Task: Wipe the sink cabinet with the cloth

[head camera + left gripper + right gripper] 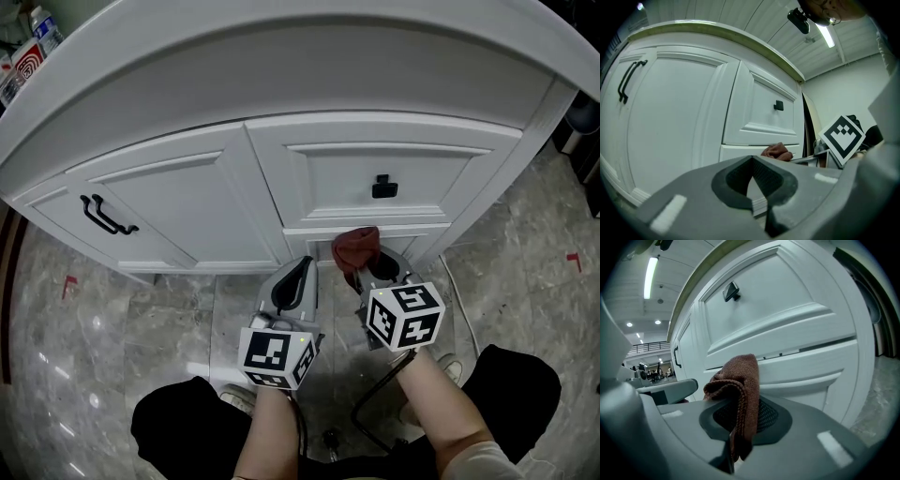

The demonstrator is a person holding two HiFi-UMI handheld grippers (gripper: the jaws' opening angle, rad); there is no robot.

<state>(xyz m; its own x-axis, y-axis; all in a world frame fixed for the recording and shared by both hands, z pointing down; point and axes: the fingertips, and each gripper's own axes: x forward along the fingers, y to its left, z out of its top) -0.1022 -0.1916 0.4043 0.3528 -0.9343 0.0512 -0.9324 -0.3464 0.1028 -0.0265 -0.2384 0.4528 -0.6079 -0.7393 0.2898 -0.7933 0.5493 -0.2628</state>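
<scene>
Nubby brown cloth [738, 390], smooth white-painted cabinet [216, 197]

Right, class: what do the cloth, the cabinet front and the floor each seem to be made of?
Cloth: soft reddish-brown fabric, probably microfibre; nubbly looped weave shows. Cabinet front: likely painted wood or board; smooth satin white, moulded panels. Floor: polished stone or tile; grey veining, glossy reflections.

One cabinet [187, 202] carries two black handles: one bar [106, 217], one knob [383, 187]. There is one cloth [356, 248]. Two grippers show, the left gripper [298, 279] and the right gripper [372, 270].
</scene>
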